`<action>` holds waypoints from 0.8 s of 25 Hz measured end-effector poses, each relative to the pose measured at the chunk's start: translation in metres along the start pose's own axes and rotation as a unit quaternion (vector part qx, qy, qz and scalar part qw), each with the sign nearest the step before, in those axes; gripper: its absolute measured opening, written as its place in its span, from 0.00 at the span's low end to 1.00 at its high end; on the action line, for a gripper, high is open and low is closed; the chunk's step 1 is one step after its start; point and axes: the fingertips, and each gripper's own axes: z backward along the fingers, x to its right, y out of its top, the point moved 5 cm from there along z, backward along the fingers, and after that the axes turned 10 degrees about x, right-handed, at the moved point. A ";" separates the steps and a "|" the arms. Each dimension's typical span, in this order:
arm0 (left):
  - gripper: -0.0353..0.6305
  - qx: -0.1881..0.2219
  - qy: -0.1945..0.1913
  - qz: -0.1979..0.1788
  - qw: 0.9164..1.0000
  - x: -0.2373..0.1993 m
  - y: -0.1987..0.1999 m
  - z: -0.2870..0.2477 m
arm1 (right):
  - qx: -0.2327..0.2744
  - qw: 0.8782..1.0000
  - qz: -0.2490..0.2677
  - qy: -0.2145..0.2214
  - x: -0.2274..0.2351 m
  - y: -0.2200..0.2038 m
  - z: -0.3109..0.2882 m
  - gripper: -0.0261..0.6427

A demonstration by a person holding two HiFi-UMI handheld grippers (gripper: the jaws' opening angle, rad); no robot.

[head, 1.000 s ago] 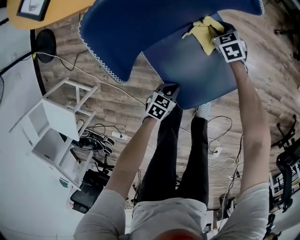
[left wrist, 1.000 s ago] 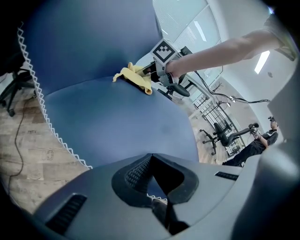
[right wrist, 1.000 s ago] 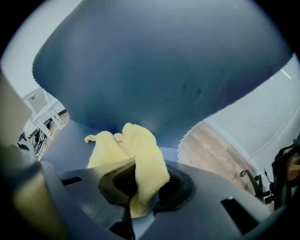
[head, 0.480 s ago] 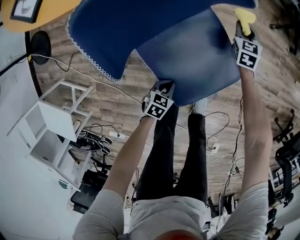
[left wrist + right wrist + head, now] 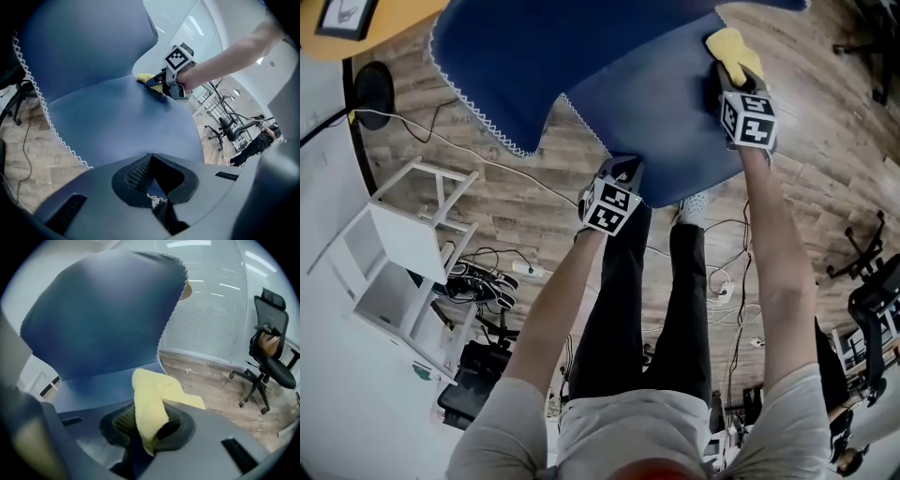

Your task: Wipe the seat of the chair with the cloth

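Clamped on the yellow cloth [image 5: 149,399] with the right gripper [image 5: 724,84], pressing it to the seat [image 5: 661,103] just ahead of the jaws, close to the edge beside them. Pinching the seat's trimmed rim with the left gripper [image 5: 621,176], closed tight on it. Might run off that edge, or drag the loose cloth free.

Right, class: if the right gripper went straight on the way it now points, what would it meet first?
Probably the blue fabric-covered chair backrest, which rises just beyond the yellow cloth clamped in the right gripper. Depth is unclear, so treat this as a best guess.
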 end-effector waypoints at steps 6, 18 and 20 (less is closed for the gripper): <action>0.09 -0.003 -0.001 0.004 1.000 0.001 -0.004 0.005 | -0.003 1.000 0.012 0.018 -0.025 -0.010 0.011 0.15; 0.09 0.022 0.010 0.002 1.000 0.001 -0.007 0.012 | 0.012 0.995 0.054 0.082 -0.129 -0.049 0.041 0.15; 0.09 0.033 0.012 0.006 0.999 0.001 -0.007 0.013 | 0.011 0.994 0.062 0.090 -0.139 -0.053 0.044 0.15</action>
